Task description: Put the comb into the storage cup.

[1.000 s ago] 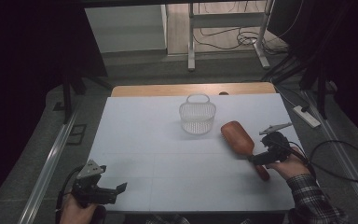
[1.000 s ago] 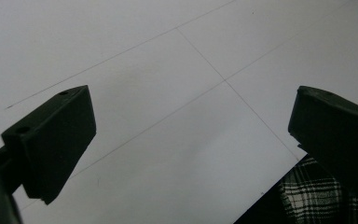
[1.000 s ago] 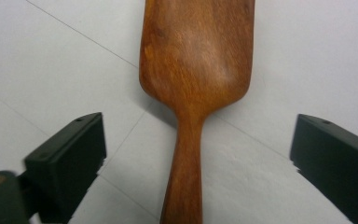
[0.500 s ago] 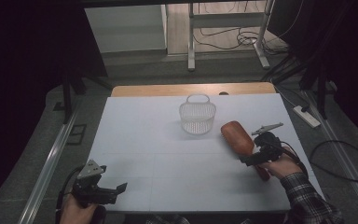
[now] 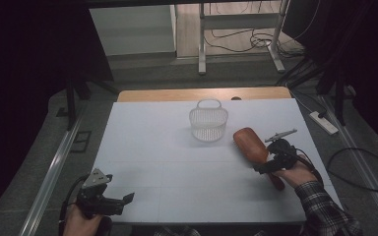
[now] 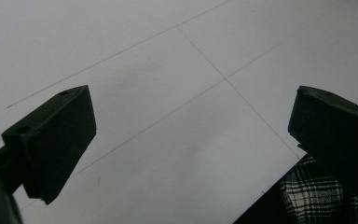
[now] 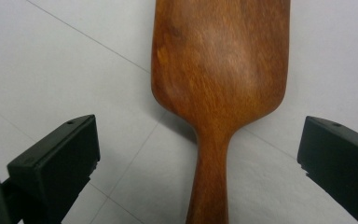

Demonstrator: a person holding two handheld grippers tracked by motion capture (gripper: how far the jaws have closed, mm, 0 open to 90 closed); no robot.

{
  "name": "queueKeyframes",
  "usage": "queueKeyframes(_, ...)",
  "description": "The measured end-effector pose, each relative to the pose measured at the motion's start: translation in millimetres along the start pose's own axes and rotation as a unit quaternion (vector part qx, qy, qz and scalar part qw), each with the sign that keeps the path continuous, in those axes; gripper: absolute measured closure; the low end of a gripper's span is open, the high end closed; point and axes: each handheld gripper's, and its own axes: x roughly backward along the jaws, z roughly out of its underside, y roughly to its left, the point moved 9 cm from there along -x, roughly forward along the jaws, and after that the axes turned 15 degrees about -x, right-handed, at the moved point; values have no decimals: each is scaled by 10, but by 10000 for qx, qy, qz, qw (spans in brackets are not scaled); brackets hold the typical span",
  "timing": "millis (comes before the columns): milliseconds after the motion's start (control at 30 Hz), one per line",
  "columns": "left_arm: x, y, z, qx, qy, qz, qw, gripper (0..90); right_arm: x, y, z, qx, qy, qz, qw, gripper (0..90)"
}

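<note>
Standing near paddle (image 5: 250, 143): white mesh basket (image 5: 208, 121).

R gripper (image 5: 266, 168) further along paddle (image 5: 250, 142)

Smooth brown wooden paddle (image 7: 219, 79), white perforated plastic basket (image 5: 208, 123), matt white table (image 5: 147, 142), checked cloth sleeve (image 5: 325, 211)

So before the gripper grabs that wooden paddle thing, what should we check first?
1. Right hand-held gripper open: ok, jaws wide apart.
2. Wooden paddle's handle between the jaws: ok, roughly centred.
3. Jaws low enough to close on the handle: cannot tell.
4. Paddle lying flat on the white table: ok.
5. White basket out of the way: ok, apart from the paddle.
6. Left hand-held gripper out of the way: ok, open at the near edge.
</note>
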Motion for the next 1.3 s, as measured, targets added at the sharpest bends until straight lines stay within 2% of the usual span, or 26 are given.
queueKeyframes(400, -2, -2, 0, -6, 6, 5, 10000, 17, -142, -70, 71, 54, 157, 225, 9996, 0)
queueKeyframes(700, -4, -4, -1, -9, 8, 10, 10000, 17, -290, -137, 154, 39, 453, 372, 9983, 0)
queueKeyframes(933, -5, -5, -2, -14, 8, 10, 10000, 17, -311, -139, 172, 48, 556, 390, 9977, 3)
queueKeyframes(1000, -5, -5, -2, -16, 9, 11, 10000, 17, -305, -141, 172, 61, 549, 408, 9976, 61)
queueKeyframes(1100, -6, -6, -2, -24, 15, 6, 10000, 17, -276, -138, 146, 112, 436, 385, 9982, 221)
queueKeyframes(1133, -6, -6, -2, -24, 15, 6, 10000, 17, -276, -138, 146, 112, 436, 385, 9982, 221)
queueKeyframes(1167, -6, -6, -3, -23, 14, 7, 10000, 17, -259, -140, 136, 111, 418, 389, 9983, 291)
queueKeyframes(1200, -6, -6, -3, -23, 14, 7, 10000, 17, -259, -140, 136, 111, 418, 389, 9983, 291)
queueKeyframes(1233, -6, -5, -3, -22, 15, 7, 10000, 17, -251, -145, 135, 88, 432, 398, 9982, 356)
queueKeyframes(1267, -7, -6, -3, -20, 15, 8, 10000, 17, -251, -145, 135, 88, 432, 398, 9982, 356)
queueKeyframes(1300, -6, -5, -3, -22, 14, 7, 10000, 17, -240, -148, 132, 30, 452, 365, 9983, 425)
